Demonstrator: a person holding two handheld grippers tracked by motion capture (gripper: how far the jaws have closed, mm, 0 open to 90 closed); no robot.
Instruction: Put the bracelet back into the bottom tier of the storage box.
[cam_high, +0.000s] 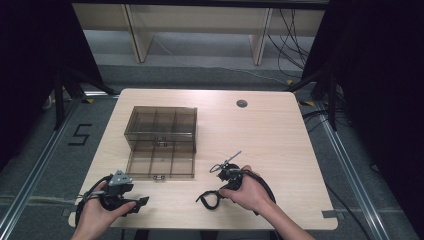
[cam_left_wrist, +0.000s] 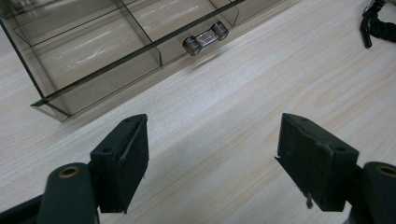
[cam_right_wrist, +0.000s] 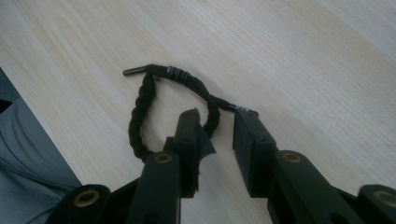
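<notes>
Right fingers (cam_right_wrist: 250, 140) half-closed astride the black cord (cam_right_wrist: 140, 116) on the table's (cam_high: 280, 135) near edge, not pinching yet; left gripper (cam_left_wrist: 212, 154) spread, idle. Grasp step: close, lift toward the open drawer (cam_high: 160, 162).

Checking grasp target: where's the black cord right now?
High view: cord lies near the table's front edge, at the right gripper, right of the open box.

A pale wood-grain table with rounded corners (cam_high: 280, 135) is carrying a smoky transparent plastic compartment box (cam_high: 161, 127), sitting left of centre with its lower tray (cam_high: 160, 164) drawn out toward the near edge. A black braided cord loop (cam_right_wrist: 140, 116) is lying on the tabletop near that edge, right of the tray.
</notes>
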